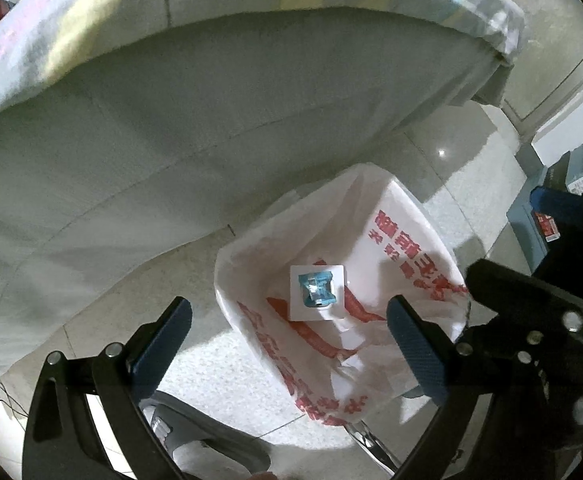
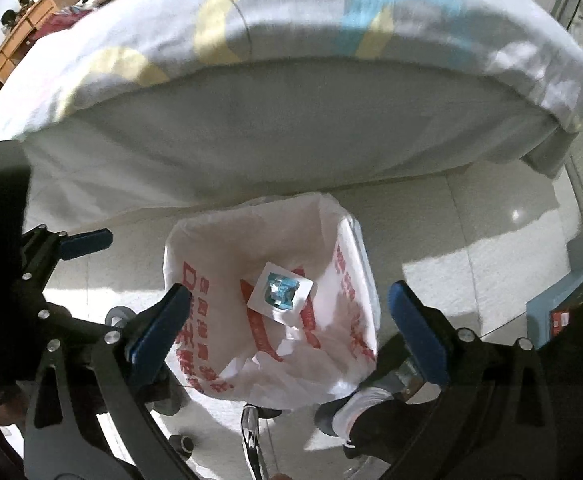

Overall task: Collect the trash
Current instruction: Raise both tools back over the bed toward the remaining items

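Bed point(image 1: 219, 128) w/ pale patterned sheet fills the upper part of both views, its side edge overhanging the tiled floor point(image 1: 195, 264). On the floor just beside the bed's side stands a white plastic bag point(image 1: 391, 240) w/ red print, mouth wide open, near the bed's foot corner. Inside the bag, at its bottom, lies a small white packet w/ blue centre point(image 1: 317, 293), flat, touching only the bag lining.

Left gripper point(image 1: 289, 344) hovers above the bag's near rim, fingers point(image 1: 163, 340) spread wide apart, nothing between them; right-hand pad overlaps the bag's edge in view, contact can't tell. Right gripper point(image 2: 291, 328) likewise over the bag, fingers point(image 2: 159, 320) wide apart, holding nothing. Blue boxes point(image 1: 531, 220) sit on the floor off to the right, apart from the bag.
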Demonstrator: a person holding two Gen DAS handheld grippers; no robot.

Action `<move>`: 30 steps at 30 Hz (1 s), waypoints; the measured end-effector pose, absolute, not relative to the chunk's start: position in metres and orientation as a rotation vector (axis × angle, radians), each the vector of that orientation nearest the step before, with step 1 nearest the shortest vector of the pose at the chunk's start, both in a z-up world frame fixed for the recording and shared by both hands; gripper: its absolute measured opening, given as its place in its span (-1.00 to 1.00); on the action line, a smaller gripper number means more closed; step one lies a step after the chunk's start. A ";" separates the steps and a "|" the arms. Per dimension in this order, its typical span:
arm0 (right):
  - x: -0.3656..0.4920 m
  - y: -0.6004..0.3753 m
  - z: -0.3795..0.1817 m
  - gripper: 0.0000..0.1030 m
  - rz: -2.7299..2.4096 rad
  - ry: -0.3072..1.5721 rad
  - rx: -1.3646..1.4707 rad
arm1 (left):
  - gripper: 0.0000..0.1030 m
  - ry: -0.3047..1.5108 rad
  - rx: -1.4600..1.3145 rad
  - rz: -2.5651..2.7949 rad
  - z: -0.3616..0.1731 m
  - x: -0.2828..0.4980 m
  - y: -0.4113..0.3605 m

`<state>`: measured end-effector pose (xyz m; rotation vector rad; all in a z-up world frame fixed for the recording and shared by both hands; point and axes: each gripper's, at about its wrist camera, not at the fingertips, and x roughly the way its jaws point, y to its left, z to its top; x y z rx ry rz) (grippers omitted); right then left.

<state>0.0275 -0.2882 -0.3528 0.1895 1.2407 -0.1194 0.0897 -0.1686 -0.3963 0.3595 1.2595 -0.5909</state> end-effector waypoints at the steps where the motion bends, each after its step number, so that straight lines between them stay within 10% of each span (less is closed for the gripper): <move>1: 0.026 -0.289 -0.349 0.87 -0.121 1.234 0.191 | 0.85 1.254 0.364 -0.594 -0.394 0.088 -0.169; 30: 0.072 -0.276 -0.085 0.87 -0.094 0.767 0.063 | 0.85 0.824 0.069 -0.293 -0.174 0.195 -0.066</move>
